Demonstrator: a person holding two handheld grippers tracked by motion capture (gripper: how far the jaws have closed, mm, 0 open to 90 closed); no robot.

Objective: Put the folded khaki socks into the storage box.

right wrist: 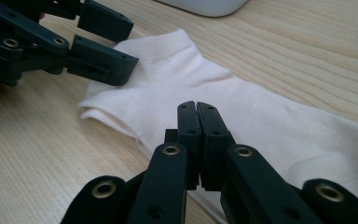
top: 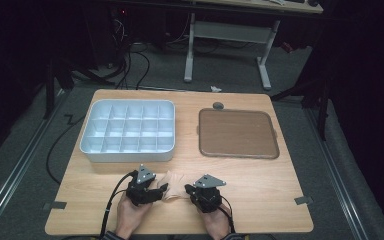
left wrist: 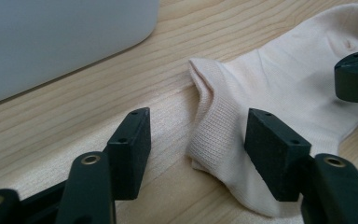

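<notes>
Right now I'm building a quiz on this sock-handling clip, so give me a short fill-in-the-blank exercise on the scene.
1. The cream sock lies on the wooden ____.
2. The right gripper has its jaws ____.
3. The left gripper has its jaws open around the sock's ____ end.
4. The brown tray sits to the ____ of the grey compartment box in the high view.

Missing words: table; shut; cuff; right

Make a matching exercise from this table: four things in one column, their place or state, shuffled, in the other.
1. left tongs
2. right tongs
3. compartment box
4. brown tray

a. far right on the table
b. shut, over the sock
c. far left on the table
d. open, at the sock's cuff

Pairs: 1-d, 2-b, 3-c, 4-a
</notes>
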